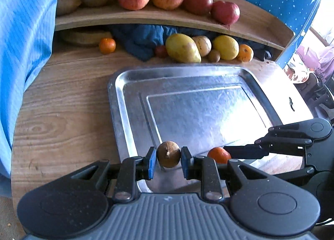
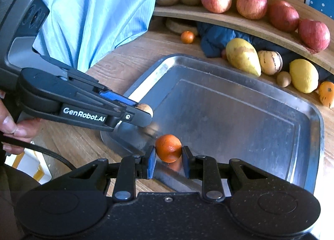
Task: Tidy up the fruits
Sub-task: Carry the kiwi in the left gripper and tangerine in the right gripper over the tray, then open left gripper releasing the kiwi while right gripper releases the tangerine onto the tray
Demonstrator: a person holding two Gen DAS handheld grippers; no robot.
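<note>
Kiwi [image 1: 168, 156] clamped in left gripper [image 1: 168, 161], tangerine [image 2: 168, 148] clamped in right gripper [image 2: 168, 159]; both hang over the steel tray's [image 2: 313, 127] near edge.

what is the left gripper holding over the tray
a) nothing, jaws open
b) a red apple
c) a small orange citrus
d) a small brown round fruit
d: the left gripper is shut on a small brown fruit at the metal tray's near edge, while the small orange citrus sits in the right gripper.

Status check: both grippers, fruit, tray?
Left gripper shut on brown kiwi. Right gripper shut on small orange. Both over near edge of metal tray; nothing blocking.
</note>
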